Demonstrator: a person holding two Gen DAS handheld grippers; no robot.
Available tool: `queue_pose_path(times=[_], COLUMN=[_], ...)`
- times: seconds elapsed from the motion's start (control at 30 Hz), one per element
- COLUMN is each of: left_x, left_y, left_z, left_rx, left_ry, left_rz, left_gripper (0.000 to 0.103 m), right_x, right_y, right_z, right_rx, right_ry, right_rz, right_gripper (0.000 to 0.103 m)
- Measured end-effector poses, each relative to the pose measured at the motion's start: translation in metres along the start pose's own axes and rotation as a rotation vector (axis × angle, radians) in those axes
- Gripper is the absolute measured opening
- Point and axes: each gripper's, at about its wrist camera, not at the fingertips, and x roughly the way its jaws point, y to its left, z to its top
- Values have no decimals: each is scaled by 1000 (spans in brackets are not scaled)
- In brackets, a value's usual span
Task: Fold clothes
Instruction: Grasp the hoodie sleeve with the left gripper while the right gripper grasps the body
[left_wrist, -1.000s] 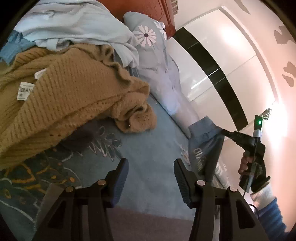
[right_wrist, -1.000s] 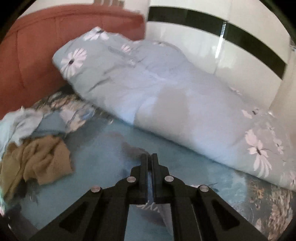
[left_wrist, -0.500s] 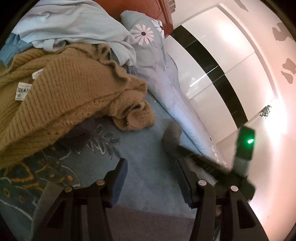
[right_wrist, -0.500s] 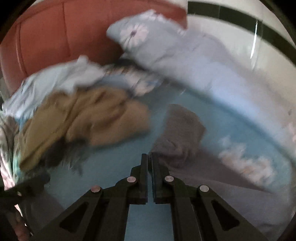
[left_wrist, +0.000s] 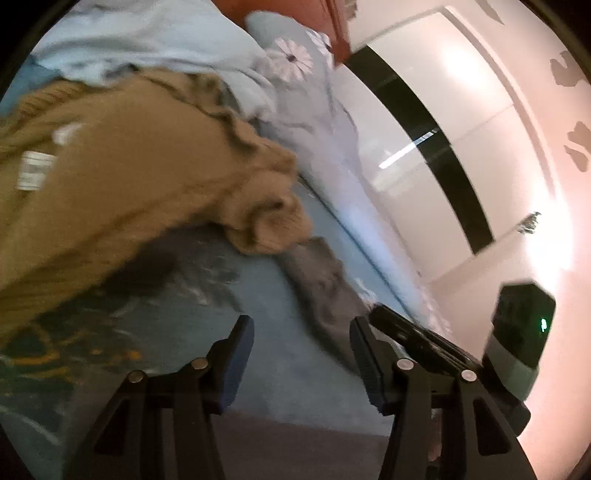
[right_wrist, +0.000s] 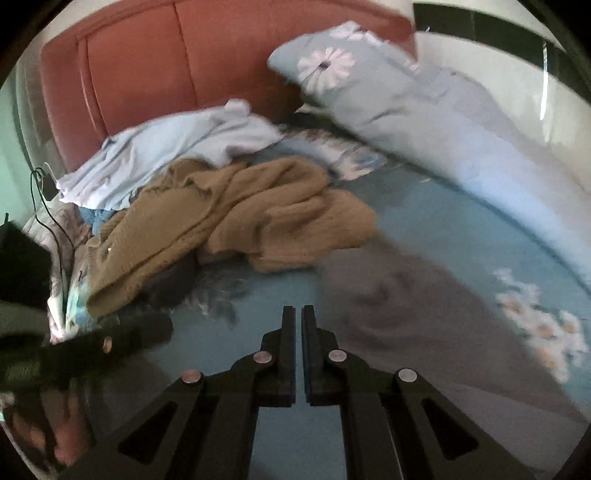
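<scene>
Two grippers are hovering low over the bed (right_wrist: 424, 221): the left gripper (left_wrist: 301, 360) is gaping wide and empty, the right gripper (right_wrist: 298, 347) is nearly closed on nothing. Just ahead, the grey garment (right_wrist: 399, 306) is lying spread. Judging so, laying out is finishing; next comes pinching its edges. Farther, the brown sweater (right_wrist: 236, 218) is waiting.

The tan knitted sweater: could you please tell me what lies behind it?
Behind the tan sweater lies a crumpled light blue garment, partly under it, then the red headboard. What lies beneath is hidden.
</scene>
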Motion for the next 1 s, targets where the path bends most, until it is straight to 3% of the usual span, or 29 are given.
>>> queue_pose_path(times=[0.13, 0.23, 0.37, 0.47, 0.53, 0.6, 0.63, 0.7, 0.8, 0.93, 1.0], left_x=[43, 83, 123, 138, 142, 146, 147, 149, 149, 148, 142], left_y=[-13, -24, -30, -31, -30, -29, -29, -27, -24, -34, -46], left_z=[11, 20, 29, 34, 37, 38, 38, 39, 44, 50, 58], left_rx=[8, 13, 13, -14, -53, -80, -88, -102, -128, -123, -85], left_ry=[117, 199, 247, 232, 224, 213, 208, 208, 200, 169, 132], left_rz=[50, 111, 190, 182, 161, 138, 136, 156, 163, 187, 182], left_gripper=[65, 65, 65, 65, 63, 62, 59, 39, 24, 16, 15], right_x=[-61, -108, -163, -186, -186, -177, -174, -168, -160, -146, -148], right_y=[-54, -101, -166, -207, -216, -221, -224, -229, -236, -235, -235], right_z=[-36, -80, -135, -166, -173, -175, -177, -181, -185, -182, -181], right_rx=[59, 115, 241, 343, 331, 305, 293, 285, 327, 328, 330], right_ry=[-29, 4, 55, 105, 133, 171, 178, 185, 170, 173, 163], right_rz=[-142, -283, -459, -478, -456, -421, -430, -445, -397, -403, -397], right_gripper=[6, 16, 24, 27, 28, 37, 38, 39, 39, 38, 3])
